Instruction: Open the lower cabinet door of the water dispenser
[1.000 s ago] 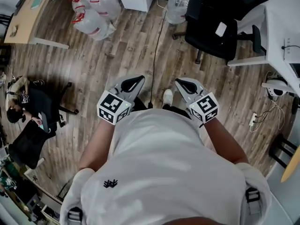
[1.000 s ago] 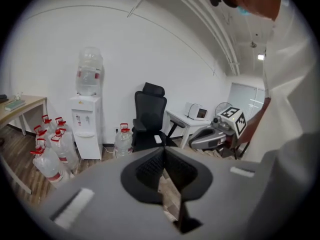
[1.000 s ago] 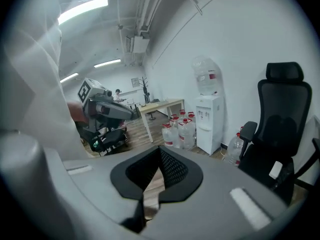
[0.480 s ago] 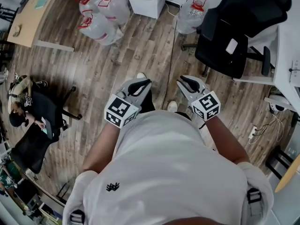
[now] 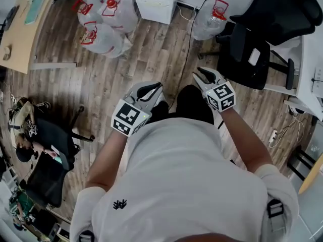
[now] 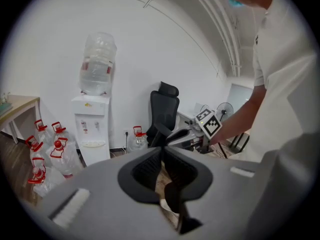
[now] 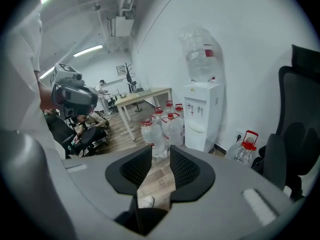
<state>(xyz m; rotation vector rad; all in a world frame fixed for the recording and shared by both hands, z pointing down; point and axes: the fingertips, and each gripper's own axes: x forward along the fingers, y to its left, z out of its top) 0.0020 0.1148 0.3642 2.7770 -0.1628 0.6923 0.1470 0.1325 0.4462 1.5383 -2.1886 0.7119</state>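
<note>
the water dispenser (image 6: pixel 93 126) stands against the white wall at the far side of the room, an upturned bottle (image 6: pixel 98 61) on top, and its lower cabinet door (image 6: pixel 96 155) looks closed; no handle can be made out from here. a cluster of red-capped water bottles (image 5: pixel 103 26) sits on the wood floor (image 5: pixel 126 69) just beside the dispenser on one side, a single jug (image 5: pixel 209 18) on the other, and a black office chair (image 5: pixel 247 49) stands near that jug. a dark cable (image 5: pixel 183 64) runs across the floor from the wall toward the person's feet. both grippers are held out in front of the body, well apart from the door. the left gripper (image 6: pixel 162 153) has its fingers (image 6: pixel 149 168) pressed together with nothing between them; the right gripper (image 7: pixel 161 159) has just been opening, and its fingers (image 7: pixel 137 168) stand partly apart with only floor showing in the gap. the approach looks like the risky part: a foot could catch the cable, or a gripper could knock the crowded bottles while reaching low. a hard pull on the door might also rock the tall, top-heavy dispenser.
</note>
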